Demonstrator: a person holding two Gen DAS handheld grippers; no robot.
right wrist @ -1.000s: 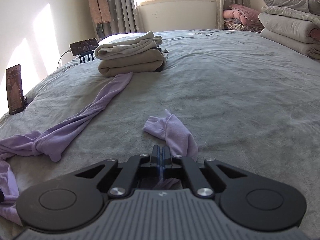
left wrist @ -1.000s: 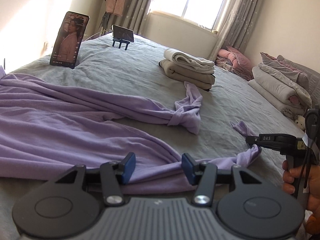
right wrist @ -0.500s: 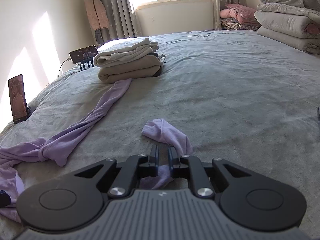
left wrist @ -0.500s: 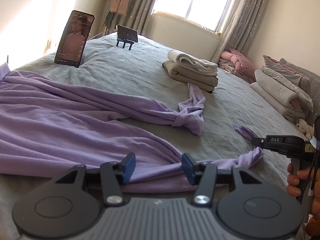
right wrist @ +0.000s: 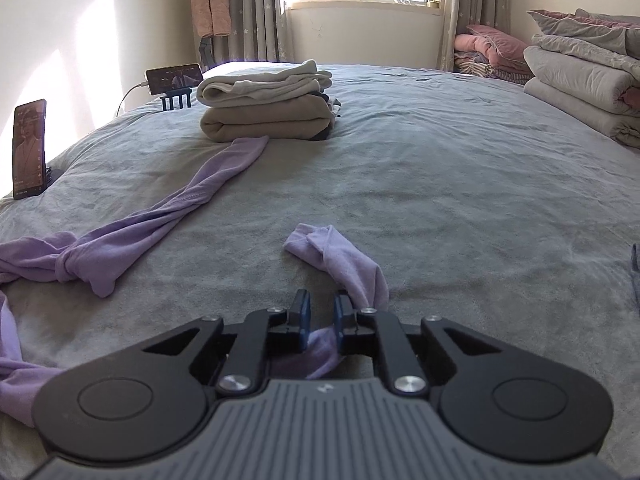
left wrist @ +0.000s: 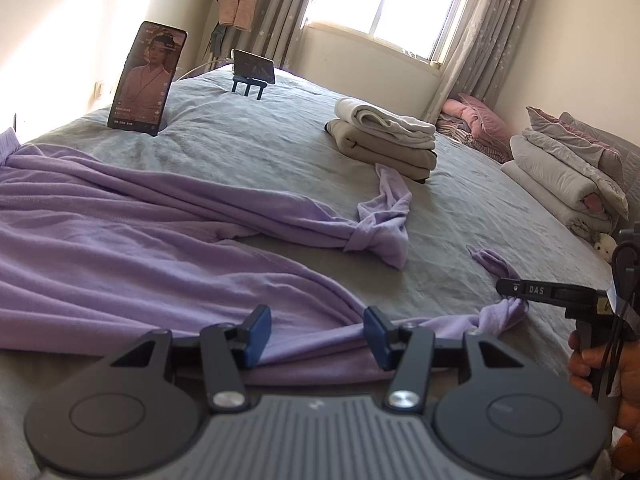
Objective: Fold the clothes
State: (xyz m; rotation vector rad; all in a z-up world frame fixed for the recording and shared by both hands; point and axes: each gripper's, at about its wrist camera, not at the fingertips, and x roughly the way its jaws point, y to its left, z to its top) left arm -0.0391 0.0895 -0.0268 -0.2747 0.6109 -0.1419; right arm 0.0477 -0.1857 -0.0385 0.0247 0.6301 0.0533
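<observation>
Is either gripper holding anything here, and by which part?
Nothing firmly yet: the right gripper has its jaws closing on the purple garment, on its narrow trailing end. The left gripper is open, holding nothing.

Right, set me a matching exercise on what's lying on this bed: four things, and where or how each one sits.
Things:
1. purple garment
2. beige clothes stack
3. upright phone
4. grey quilts

States:
A. standing on end, screen lit
B. piled at the edge of the bed, near the wall
C. spread out unfolded, one sleeve knotted
D. neatly folded, mid-bed, a sleeve end reaching it

Pairs: 1-C, 2-D, 3-A, 4-B
</observation>
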